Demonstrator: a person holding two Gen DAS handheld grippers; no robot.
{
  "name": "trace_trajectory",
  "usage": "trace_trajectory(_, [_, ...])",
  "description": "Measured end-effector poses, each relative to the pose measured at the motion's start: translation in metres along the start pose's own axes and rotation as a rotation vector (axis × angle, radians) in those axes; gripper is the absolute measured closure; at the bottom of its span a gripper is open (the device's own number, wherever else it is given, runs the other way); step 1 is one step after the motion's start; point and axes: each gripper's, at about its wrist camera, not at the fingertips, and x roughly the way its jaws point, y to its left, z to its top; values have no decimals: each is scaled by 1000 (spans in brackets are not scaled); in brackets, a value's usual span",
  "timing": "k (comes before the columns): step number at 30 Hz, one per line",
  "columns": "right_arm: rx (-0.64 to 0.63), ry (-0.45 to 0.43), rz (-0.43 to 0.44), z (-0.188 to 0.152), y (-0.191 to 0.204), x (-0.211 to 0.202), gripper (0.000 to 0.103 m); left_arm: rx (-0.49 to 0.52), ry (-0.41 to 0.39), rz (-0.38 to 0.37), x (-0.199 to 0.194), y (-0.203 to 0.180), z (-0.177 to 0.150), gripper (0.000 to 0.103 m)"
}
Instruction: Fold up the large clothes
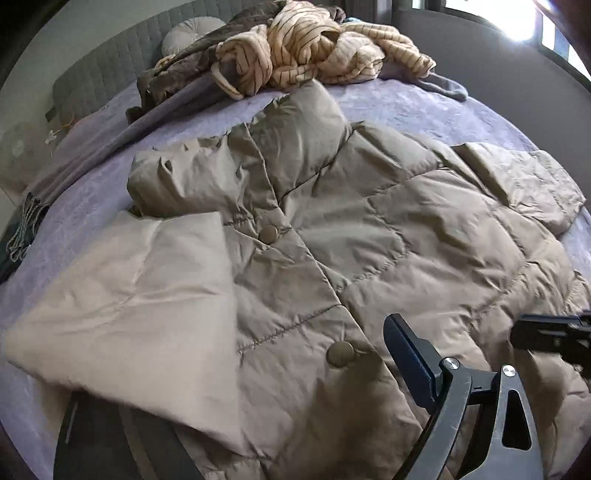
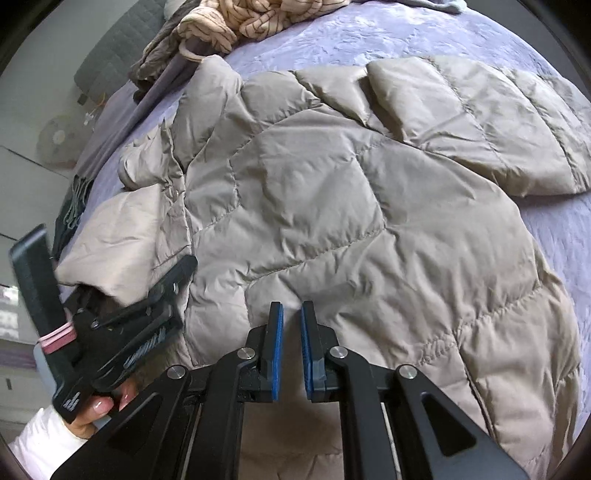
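Two claws over the bed [image 2: 369, 33] here. Right claw [image 2: 291, 332] has its pads nearly together with nothing between them, hovering over the coat [image 2: 332, 192], which lies spread out ahead of it. Left claw [image 2: 107, 266], just to its left, is wide apart around a folded sleeve [image 2: 125, 236], not pinching it. Striped blanket [image 2: 258, 18] is heaped well beyond both.

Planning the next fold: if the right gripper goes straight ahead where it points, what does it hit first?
Most likely the beige quilted puffer jacket lying directly beyond the nearly shut right gripper; nothing shows between them, though depth is unclear.
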Motion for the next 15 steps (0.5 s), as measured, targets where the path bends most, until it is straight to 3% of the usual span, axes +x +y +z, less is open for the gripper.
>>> trace_trajectory(4, [-33,1,-20,-1,4,-5,92,-25,7,-60,-29,14,-10,9])
trace_trajectory(5, [-41,-1,-25,1,8,-1,87,-39,2,-74,-37,21,-13,9])
trace_trajectory(7, [-73,-8,-33,2,15,-4,65,-84,-13,-100,-56,44,-19,9])
trace_trajectory(8, [-88,-15,-33,4,20,-3,46,-125,-20,-107,-68,60,-26,9])
trace_trajectory(9, [-118,-27,-30,4,28,-5,38,-161,-22,-114,-76,75,-31,9])
trace_trajectory(11, [-182,-42,-30,6,47,-4,38,-270,-20,-123,-90,117,-43,9])
trace_trajectory(15, [-411,-77,-48,1,109,-1,23,-510,7,-85,-88,202,-70,9])
